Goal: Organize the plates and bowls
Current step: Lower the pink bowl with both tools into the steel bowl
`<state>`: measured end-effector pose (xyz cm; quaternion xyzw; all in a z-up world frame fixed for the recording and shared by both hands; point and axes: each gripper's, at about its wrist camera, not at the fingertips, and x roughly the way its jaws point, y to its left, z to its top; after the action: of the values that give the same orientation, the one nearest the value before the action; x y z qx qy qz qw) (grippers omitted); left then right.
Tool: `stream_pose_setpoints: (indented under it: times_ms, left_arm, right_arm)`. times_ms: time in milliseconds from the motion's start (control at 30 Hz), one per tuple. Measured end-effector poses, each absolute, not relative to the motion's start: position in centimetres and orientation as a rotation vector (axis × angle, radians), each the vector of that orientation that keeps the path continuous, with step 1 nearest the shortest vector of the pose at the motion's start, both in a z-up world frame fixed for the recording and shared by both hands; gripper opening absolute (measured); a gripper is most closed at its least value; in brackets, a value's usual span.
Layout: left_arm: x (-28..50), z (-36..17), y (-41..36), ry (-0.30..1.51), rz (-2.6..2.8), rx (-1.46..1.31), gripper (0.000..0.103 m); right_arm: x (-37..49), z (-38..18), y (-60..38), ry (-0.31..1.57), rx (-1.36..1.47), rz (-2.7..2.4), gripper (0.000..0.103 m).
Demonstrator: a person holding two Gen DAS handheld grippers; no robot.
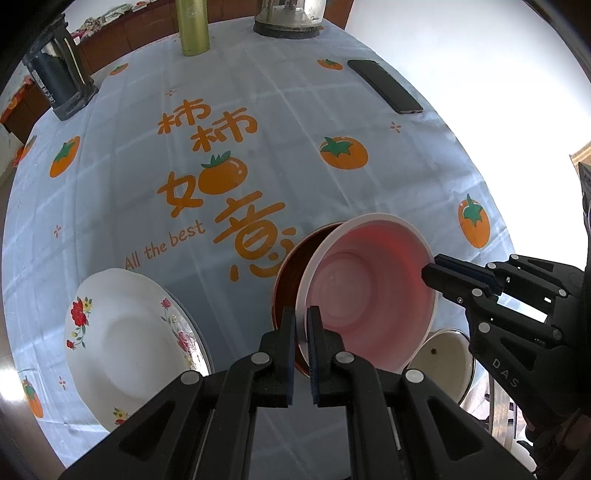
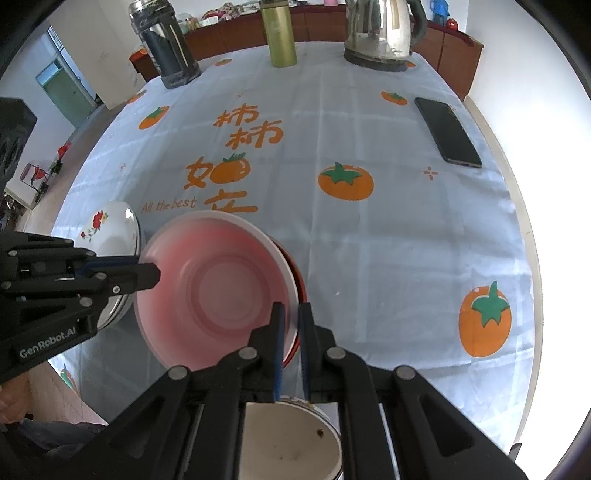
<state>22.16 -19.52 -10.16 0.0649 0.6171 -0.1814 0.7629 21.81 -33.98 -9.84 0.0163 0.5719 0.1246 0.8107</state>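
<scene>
A pale pink bowl (image 1: pixel 369 295) (image 2: pixel 221 288) hangs tilted over a dark red bowl (image 1: pixel 290 266) (image 2: pixel 302 291) that rests on the tablecloth. My left gripper (image 1: pixel 301 314) (image 2: pixel 157 275) is shut on the pink bowl's left rim. On the opposite rim my right gripper (image 2: pixel 291 310) (image 1: pixel 428 275) is also shut. A white plate with red flowers (image 1: pixel 122 332) (image 2: pixel 110 229) lies to the left of the bowls. Near the table's front edge, under my right gripper, stands a cream-white bowl (image 2: pixel 288 443) (image 1: pixel 443 354).
A black phone (image 2: pixel 447 131) (image 1: pixel 384 86) lies at the right of the persimmon-print tablecloth (image 2: pixel 388 229). Along the far edge stand a steel kettle (image 2: pixel 380 33), a green flask (image 2: pixel 279 35) and a dark glass jar (image 2: pixel 162 51).
</scene>
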Motion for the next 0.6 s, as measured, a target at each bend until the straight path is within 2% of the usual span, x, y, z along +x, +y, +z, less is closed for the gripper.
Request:
stream_pose_setpoints:
  times_ms: [600]
  left_arm:
    - [22.24, -10.85, -19.67, 1.366, -0.386, 0.15, 0.007]
  right_arm:
    - [22.08, -10.43, -33.79, 1.242, 0.028, 0.276, 0.007]
